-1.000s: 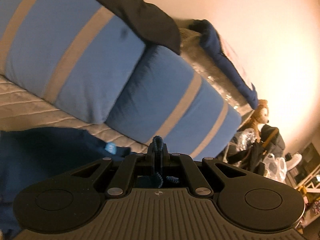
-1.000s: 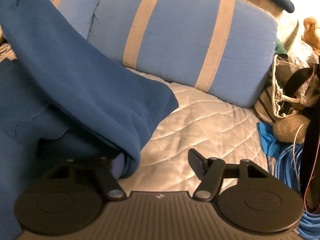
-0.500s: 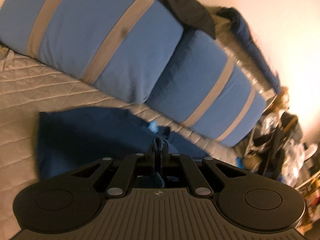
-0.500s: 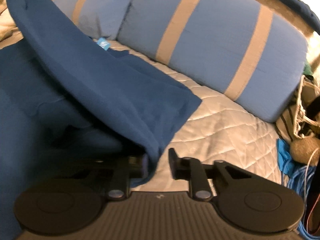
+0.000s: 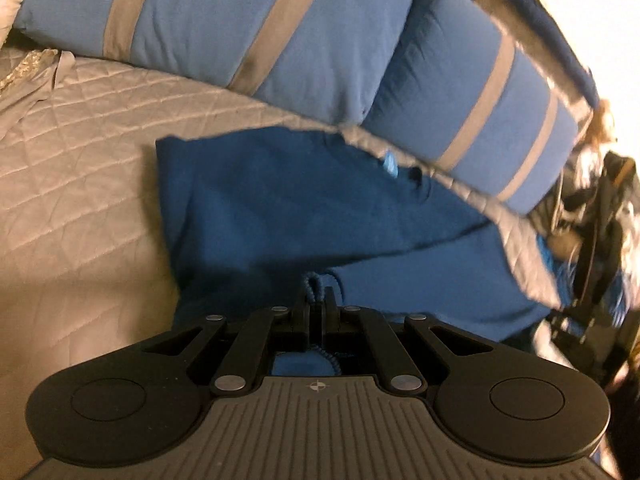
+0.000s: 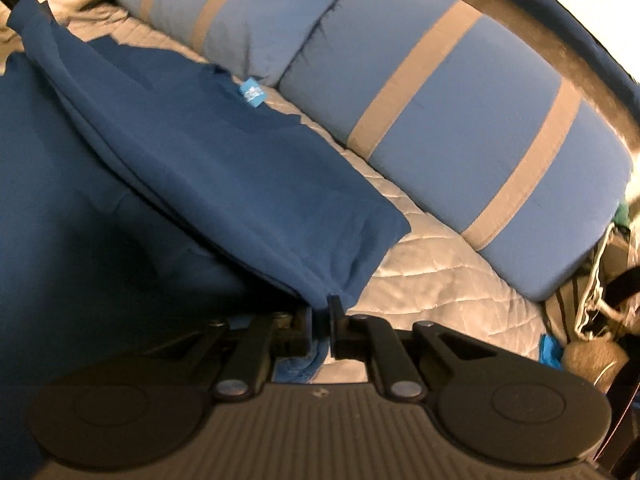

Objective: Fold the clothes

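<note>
The dark blue garment (image 5: 304,208) lies partly spread on the quilted bed cover (image 5: 80,184), its edges pinched by the left gripper (image 5: 316,304) and the right gripper (image 6: 320,312), whose jaws closed within the last second, so a two-handed fold looks likely below the striped pillows (image 6: 440,100).

Home bedroom: bed with quilted grey cover (image 5: 80,168), two blue pillows with tan stripes (image 6: 460,120) along its far edge, bags and clutter (image 5: 592,216) (indistinct) beyond its right corner.
</note>
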